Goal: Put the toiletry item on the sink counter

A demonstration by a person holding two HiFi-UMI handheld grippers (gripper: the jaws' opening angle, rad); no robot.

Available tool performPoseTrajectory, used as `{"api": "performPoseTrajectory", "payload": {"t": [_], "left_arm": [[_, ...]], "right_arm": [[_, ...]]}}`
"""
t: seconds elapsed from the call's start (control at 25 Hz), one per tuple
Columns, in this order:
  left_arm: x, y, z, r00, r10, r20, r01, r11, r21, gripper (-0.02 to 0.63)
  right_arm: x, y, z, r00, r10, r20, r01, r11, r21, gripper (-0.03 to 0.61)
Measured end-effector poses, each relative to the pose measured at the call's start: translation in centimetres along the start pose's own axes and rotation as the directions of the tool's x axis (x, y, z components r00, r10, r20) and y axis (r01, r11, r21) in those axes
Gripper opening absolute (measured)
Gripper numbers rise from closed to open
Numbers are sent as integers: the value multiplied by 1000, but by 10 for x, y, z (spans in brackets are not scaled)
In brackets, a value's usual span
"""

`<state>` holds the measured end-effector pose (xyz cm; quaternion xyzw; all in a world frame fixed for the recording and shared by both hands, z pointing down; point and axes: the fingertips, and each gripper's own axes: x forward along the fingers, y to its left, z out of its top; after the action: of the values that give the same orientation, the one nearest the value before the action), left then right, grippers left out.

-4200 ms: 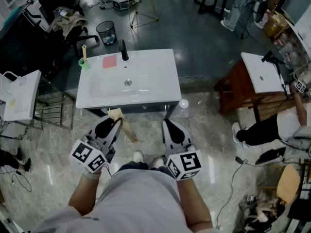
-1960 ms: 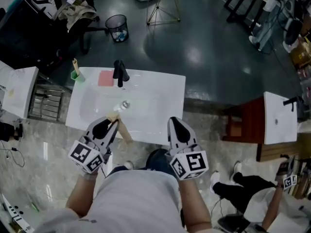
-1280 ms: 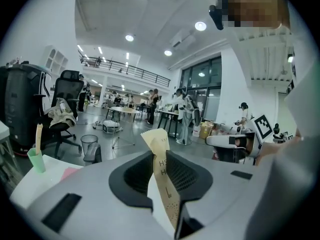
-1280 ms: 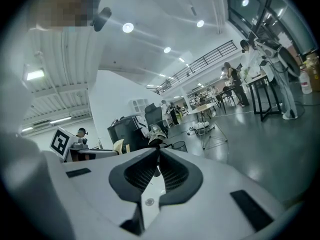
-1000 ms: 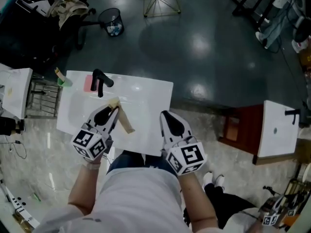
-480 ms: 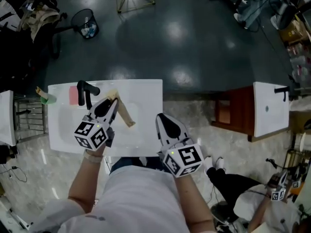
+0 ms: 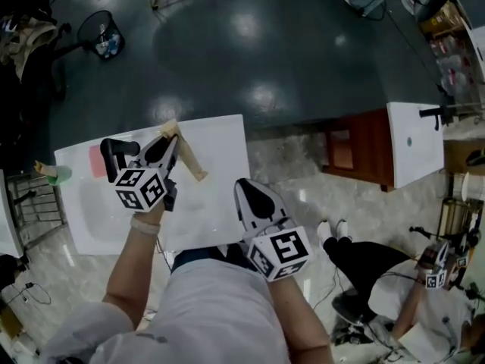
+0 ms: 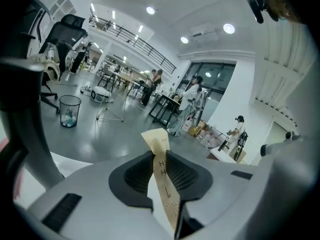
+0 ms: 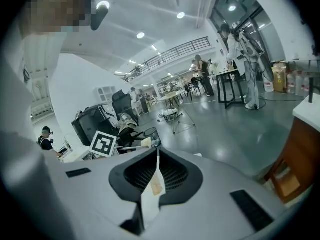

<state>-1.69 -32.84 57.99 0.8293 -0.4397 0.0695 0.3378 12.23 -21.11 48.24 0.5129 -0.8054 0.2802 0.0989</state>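
Your left gripper [image 7: 168, 139] pinches the tan paper packet [image 7: 191, 162] over the white sink counter [image 7: 220, 199]. Your right gripper [image 7: 242, 186] is closed and empty.

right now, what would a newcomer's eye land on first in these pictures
The left tool stands out first, shut on a tan paper packet held above the white sink counter at the head view's left. Beside it a black faucet rises from the counter, and the right tool hangs shut and empty near the counter's right front corner.
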Motion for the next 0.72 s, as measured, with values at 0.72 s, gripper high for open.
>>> {"api": "performPoseTrajectory", "payload": {"t": [0.72], "left_arm": [[72,41,-30,996,21,-88,-27,997,-70,94]], "right_arm": [[10,-10,-19,995,-83,-51,84,996,18,25]]}}
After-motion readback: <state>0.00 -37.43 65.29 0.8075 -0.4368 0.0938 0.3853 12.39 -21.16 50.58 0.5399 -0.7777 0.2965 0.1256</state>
